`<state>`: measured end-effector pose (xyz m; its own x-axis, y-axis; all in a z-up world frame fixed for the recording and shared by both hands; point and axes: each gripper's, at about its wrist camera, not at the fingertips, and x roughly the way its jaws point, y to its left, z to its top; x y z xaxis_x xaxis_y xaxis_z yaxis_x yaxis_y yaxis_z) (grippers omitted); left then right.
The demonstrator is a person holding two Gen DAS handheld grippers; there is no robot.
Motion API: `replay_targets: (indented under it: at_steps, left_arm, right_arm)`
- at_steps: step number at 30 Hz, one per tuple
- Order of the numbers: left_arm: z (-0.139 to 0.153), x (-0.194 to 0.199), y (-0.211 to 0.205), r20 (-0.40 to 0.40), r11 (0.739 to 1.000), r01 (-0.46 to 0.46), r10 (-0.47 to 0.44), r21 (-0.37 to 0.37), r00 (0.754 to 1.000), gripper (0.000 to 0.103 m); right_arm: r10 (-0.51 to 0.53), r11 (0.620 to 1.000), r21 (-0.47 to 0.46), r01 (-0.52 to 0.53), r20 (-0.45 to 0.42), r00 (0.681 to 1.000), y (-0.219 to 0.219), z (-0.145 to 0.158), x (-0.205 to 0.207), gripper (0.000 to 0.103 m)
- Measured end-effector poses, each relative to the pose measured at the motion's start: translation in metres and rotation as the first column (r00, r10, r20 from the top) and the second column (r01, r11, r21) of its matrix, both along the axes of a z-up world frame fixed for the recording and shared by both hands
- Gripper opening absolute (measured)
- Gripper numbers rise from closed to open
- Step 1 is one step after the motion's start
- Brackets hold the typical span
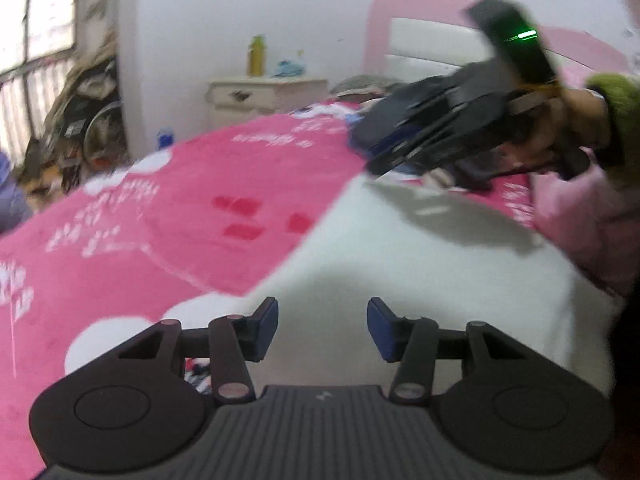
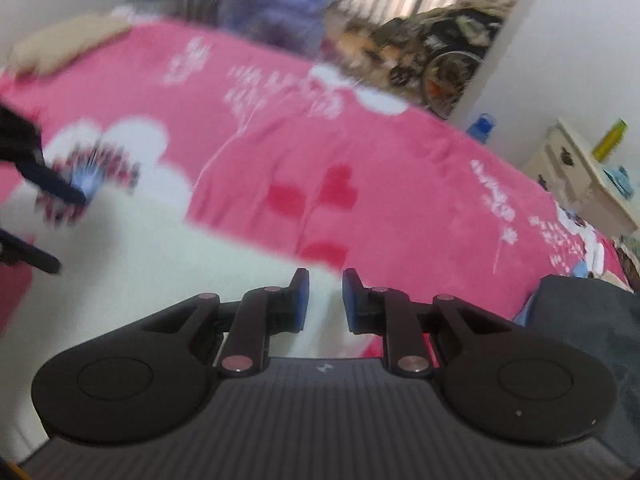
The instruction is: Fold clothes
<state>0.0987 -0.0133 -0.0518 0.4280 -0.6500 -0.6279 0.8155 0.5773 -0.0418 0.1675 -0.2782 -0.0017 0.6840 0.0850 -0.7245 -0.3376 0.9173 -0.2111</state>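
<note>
A white garment [image 1: 420,264] lies spread on the pink bedspread [image 1: 180,216]. My left gripper [image 1: 323,328] hovers open over its near part, with nothing between the blue pads. The right gripper [image 1: 374,158], held by a hand with a green cuff [image 1: 616,116], hangs over the garment's far right side. In the right wrist view the right gripper [image 2: 326,300] stands open and empty above the white garment [image 2: 160,264]. The left gripper's fingers [image 2: 56,188] show at the left edge, spread apart beside a blurred colourful print [image 2: 96,180] on the garment.
A cream nightstand [image 1: 264,96] with a yellow-green bottle [image 1: 257,54] stands beside the pink headboard [image 1: 420,40]. A wheelchair [image 2: 448,68] and clutter sit under the window. A person in purple [image 2: 276,4] is beyond the bed. A dark grey cloth [image 2: 584,320] lies at the right.
</note>
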Motion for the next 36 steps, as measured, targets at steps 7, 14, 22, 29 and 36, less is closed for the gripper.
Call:
replay_targets:
  at_steps: [7, 14, 22, 29, 36]
  left_arm:
    - [-0.030, 0.028, 0.013, -0.088, 0.999, 0.003, -0.008, -0.054, 0.996, 0.053]
    - [-0.044, 0.035, 0.023, -0.094, 0.992, 0.050, -0.061, -0.113, 0.994, 0.053]
    - [-0.013, 0.019, 0.033, -0.061, 0.995, 0.027, -0.032, -0.092, 0.998, 0.050]
    - [-0.012, -0.060, 0.002, -0.023, 0.953, 0.303, -0.303, -0.006, 0.953, 0.051]
    - [-0.015, -0.085, -0.005, 0.020, 0.938, 0.338, -0.340, 0.083, 0.940, 0.049]
  right_arm:
    - [-0.069, 0.991, 0.107, 0.078, -0.089, 0.994, -0.017, -0.046, 0.019, 0.018]
    - [-0.051, 0.995, 0.078, 0.058, -0.090, 0.995, -0.009, -0.045, 0.019, 0.019]
    - [-0.035, 0.996, 0.084, 0.036, -0.010, 0.999, -0.003, 0.019, -0.010, 0.019]
    - [0.063, 0.997, -0.043, -0.067, -0.107, 0.992, 0.018, -0.024, -0.037, 0.018]
    - [0.107, 0.993, -0.044, -0.111, -0.084, 0.991, 0.016, -0.001, -0.051, 0.019]
